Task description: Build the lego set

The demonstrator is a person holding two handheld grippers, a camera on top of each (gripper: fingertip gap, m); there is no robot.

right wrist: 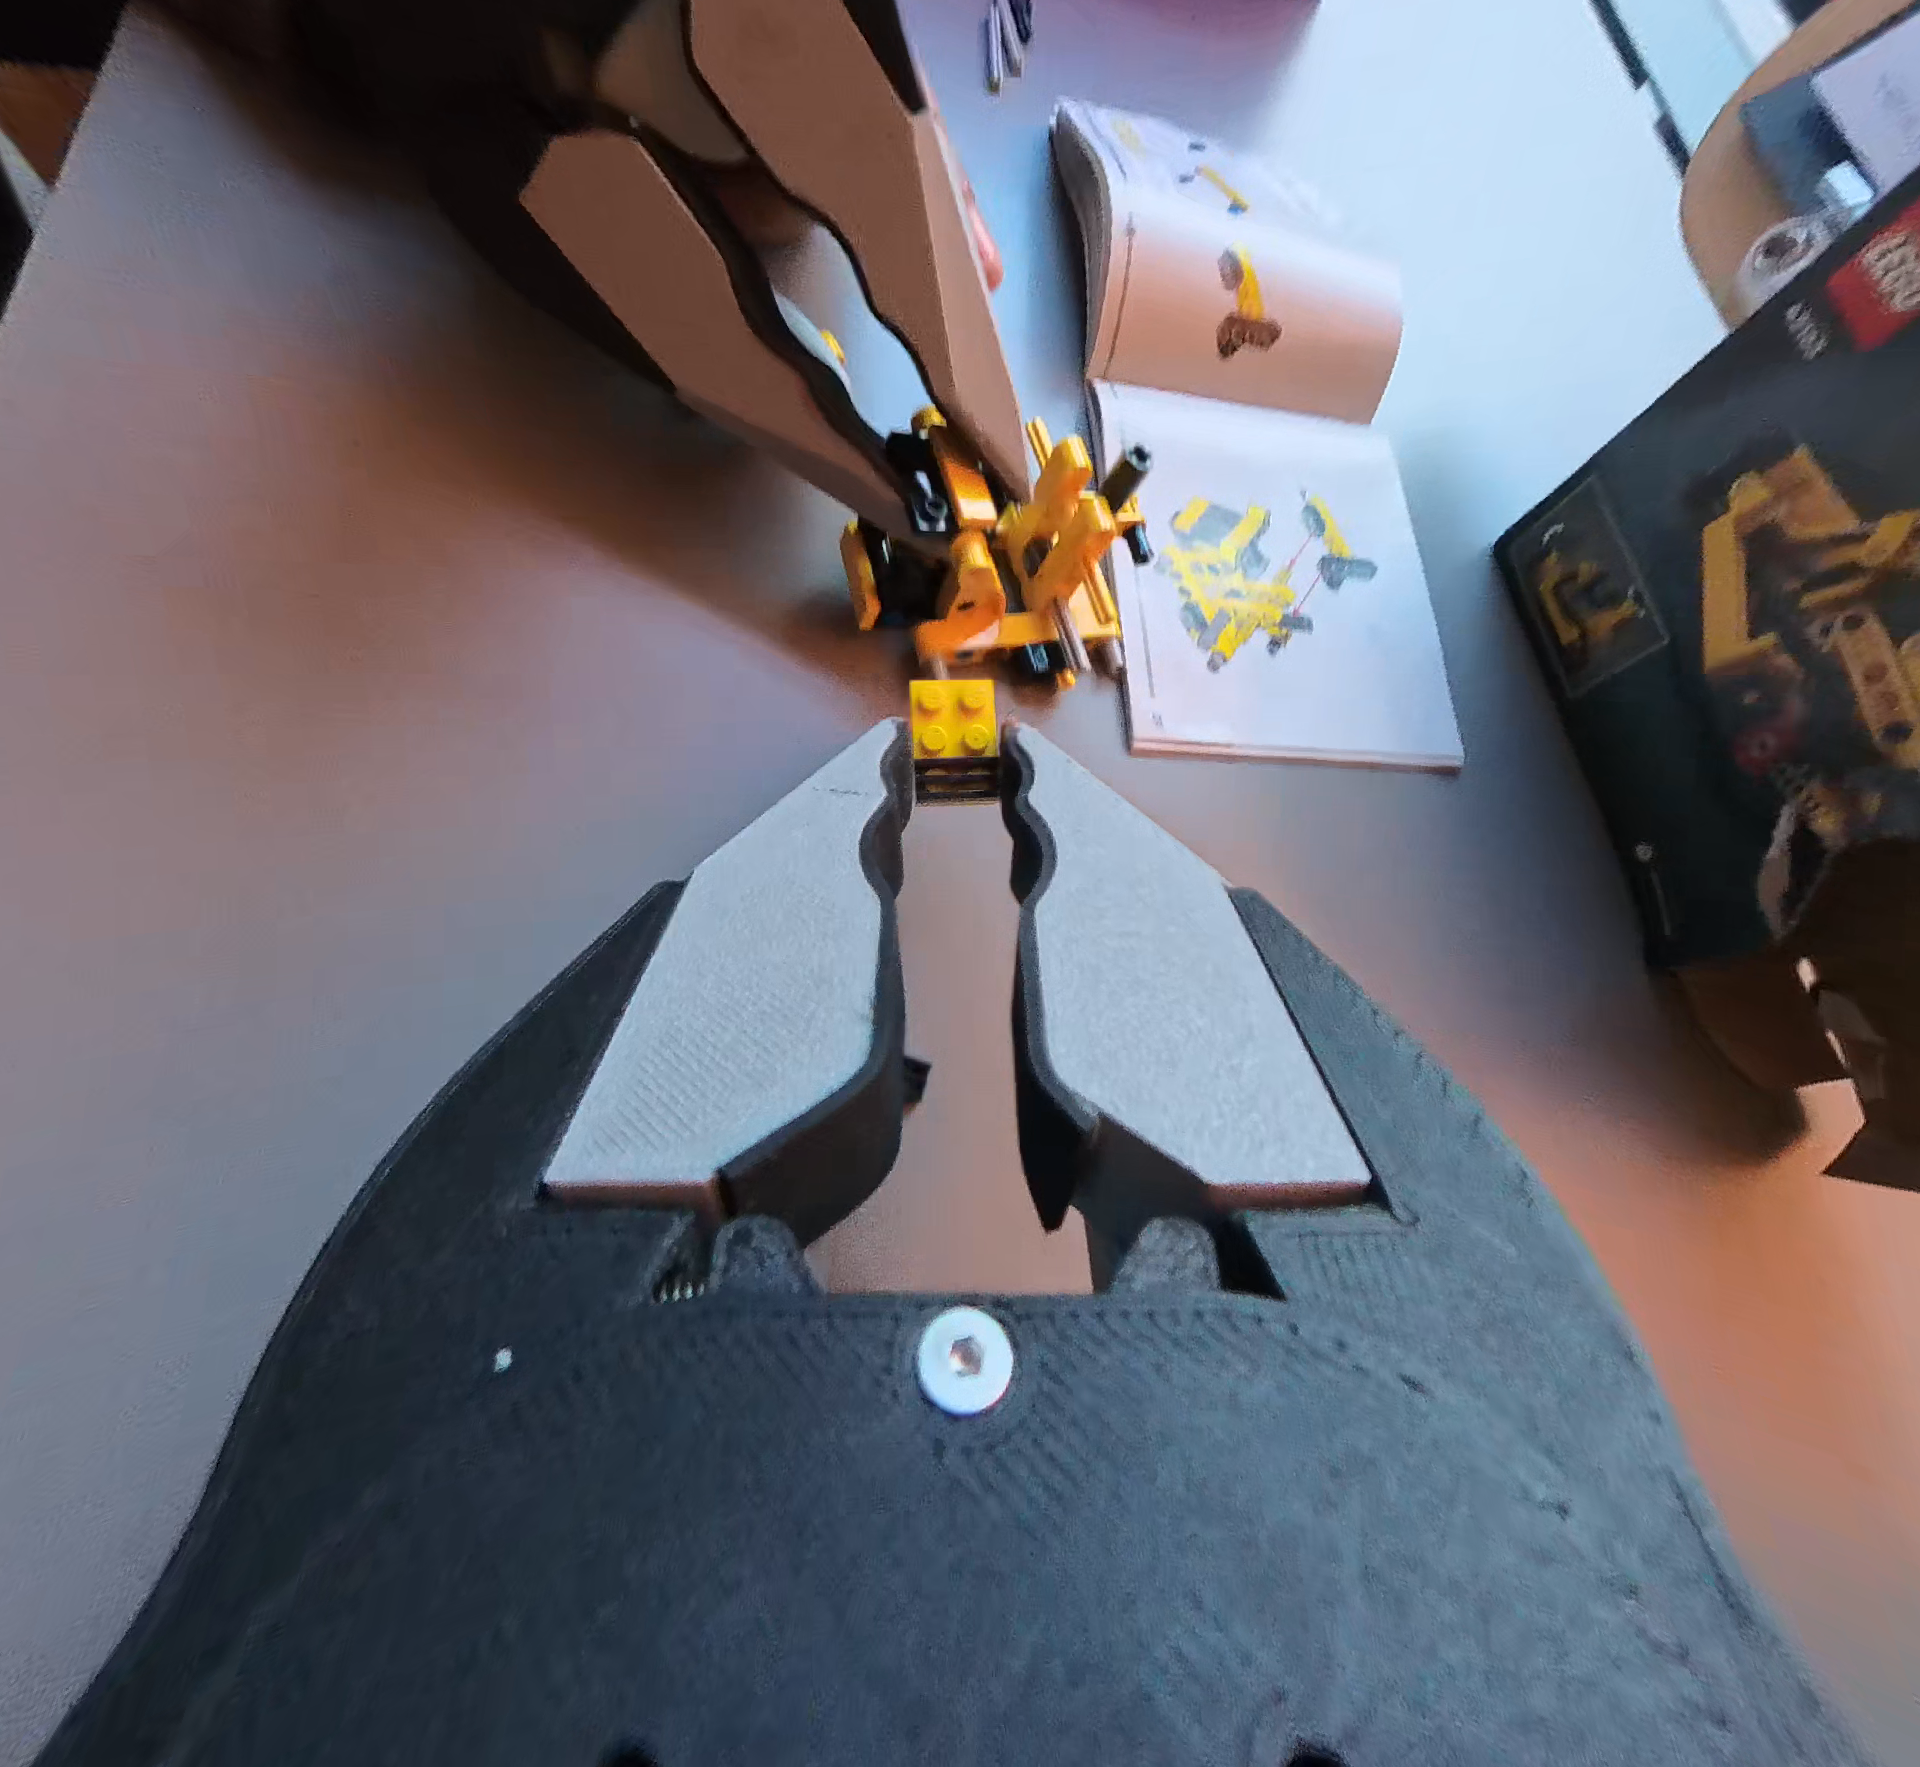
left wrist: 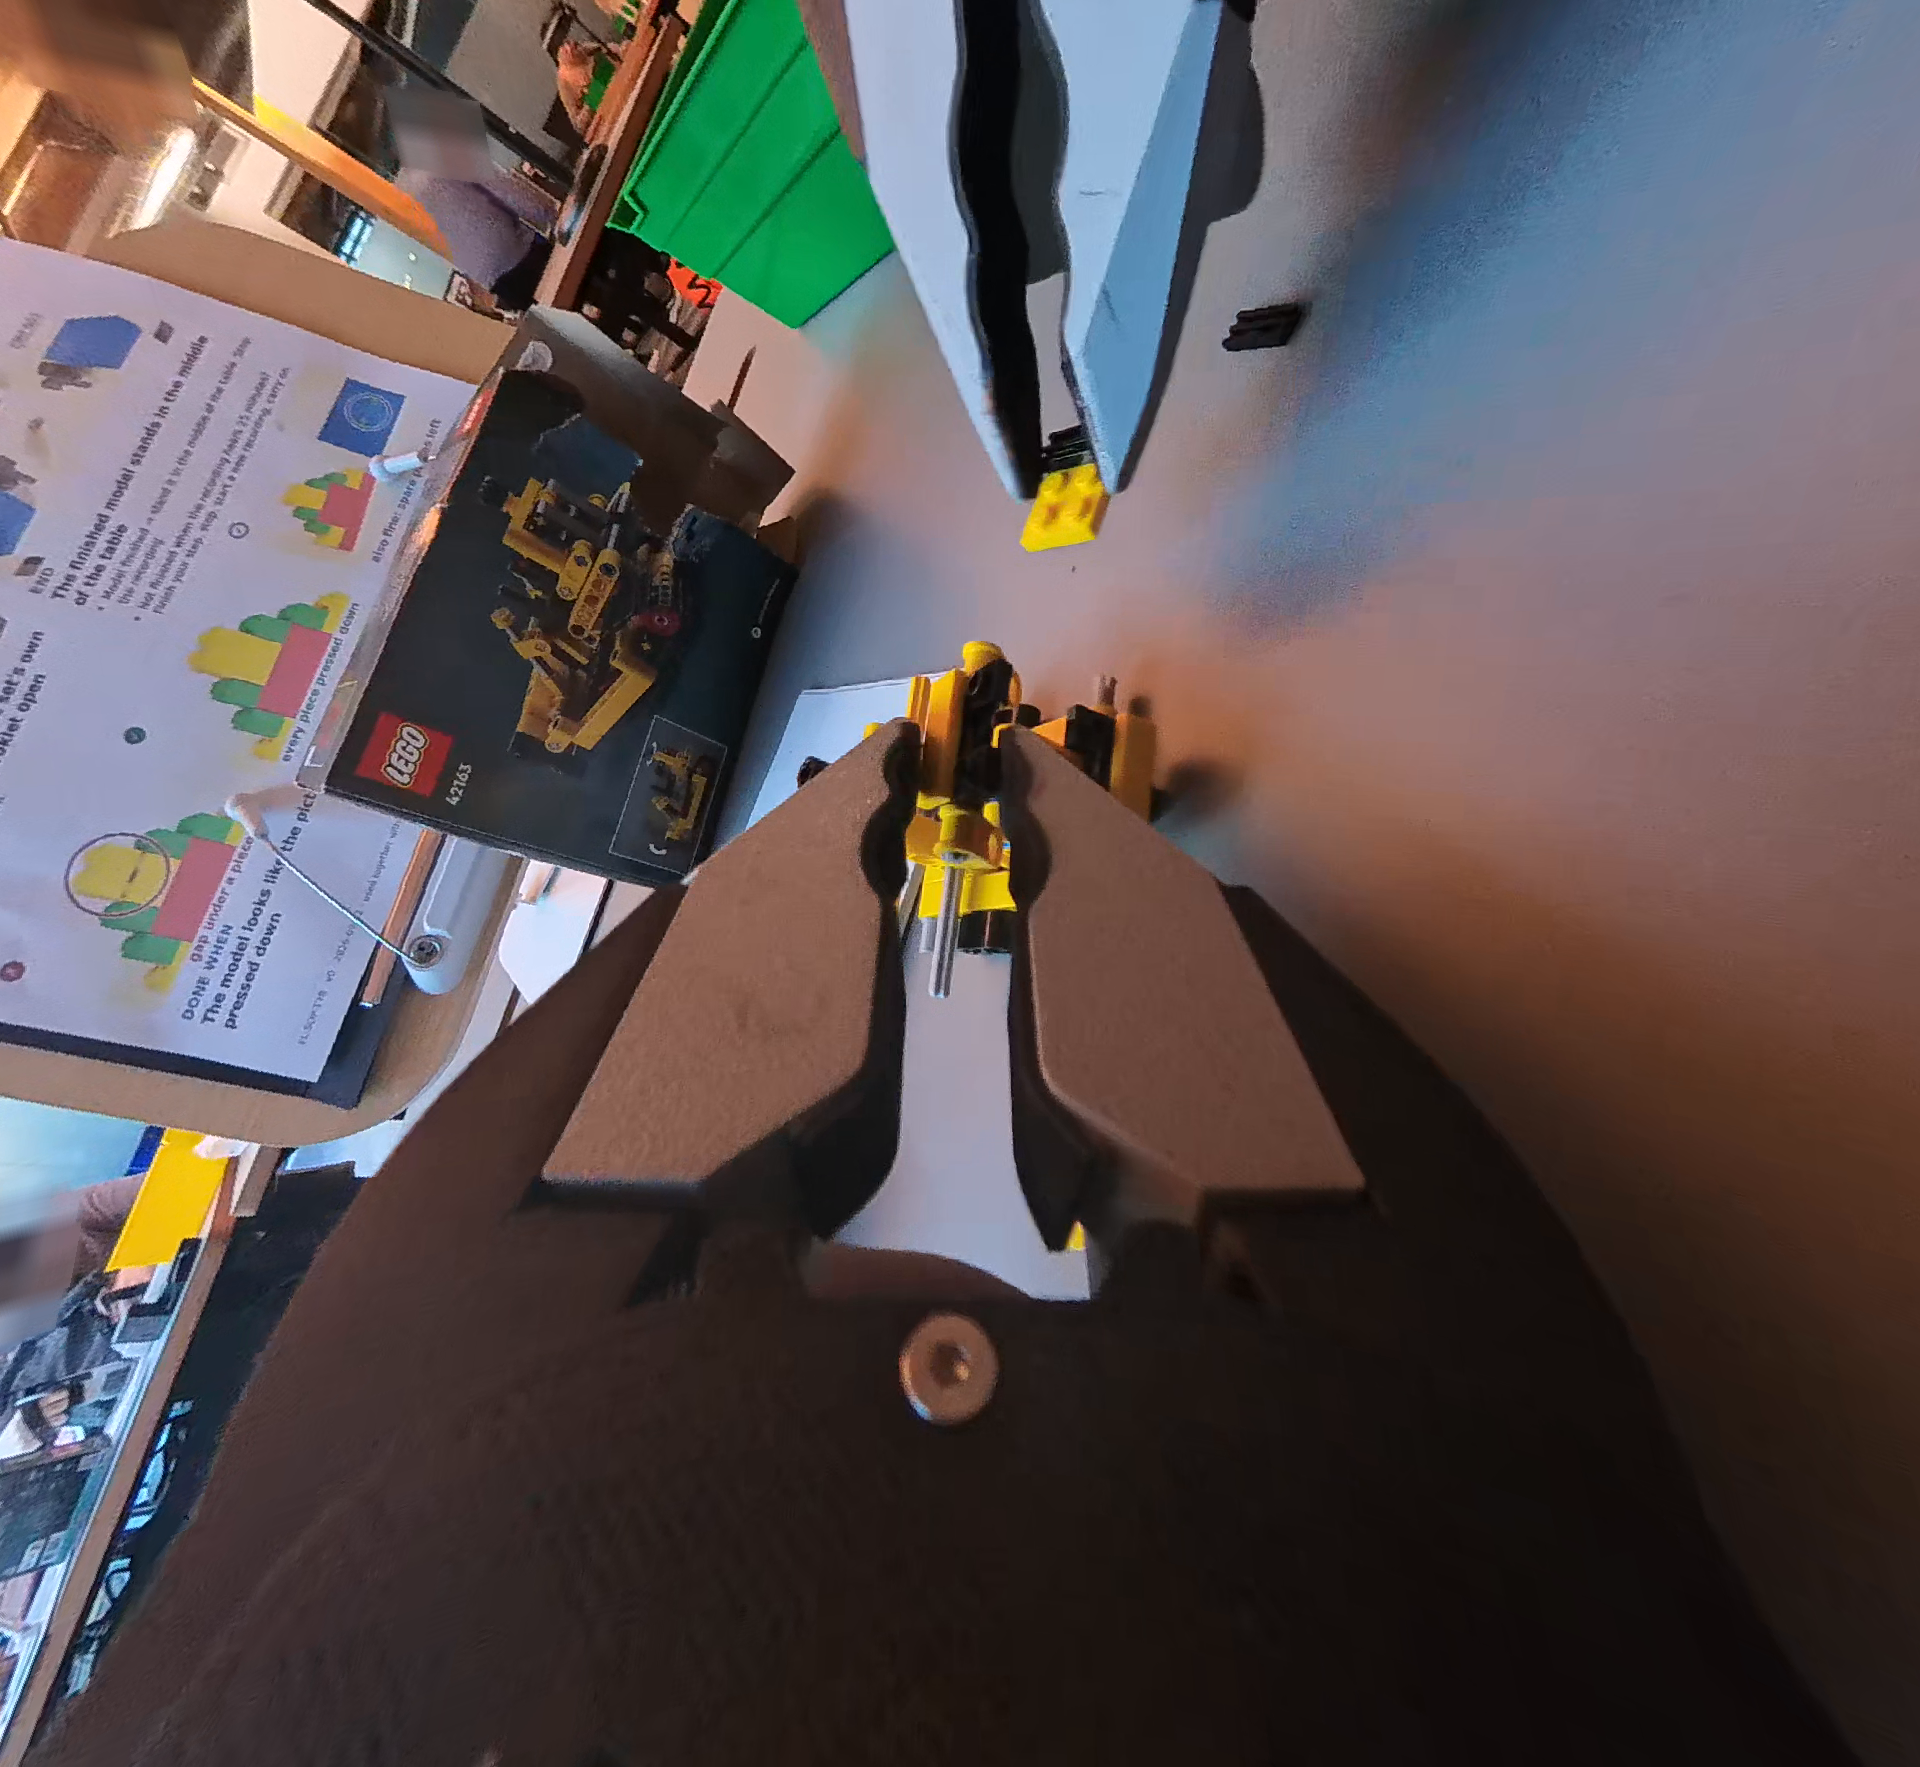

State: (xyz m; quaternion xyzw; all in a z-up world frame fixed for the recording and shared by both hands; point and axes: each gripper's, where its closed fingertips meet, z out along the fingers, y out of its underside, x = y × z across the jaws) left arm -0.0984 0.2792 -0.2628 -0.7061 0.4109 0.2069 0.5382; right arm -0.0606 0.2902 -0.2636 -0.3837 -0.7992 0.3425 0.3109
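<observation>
My left claw (left wrist: 961,746) is clamped on the half-built yellow model (right wrist: 987,564) standing mid-table beside the open instruction booklet (right wrist: 1288,605), while my right claw (right wrist: 956,746) pinches a small yellow studded brick (right wrist: 953,720) by its black underside, held just near of the model. To seat the brick well, I judge I should square its studs to the model's near edge, brace the model firmly against the grey table (right wrist: 416,678), and press straight in rather than at a slant. The set's box (right wrist: 1714,637) stands to the right.
</observation>
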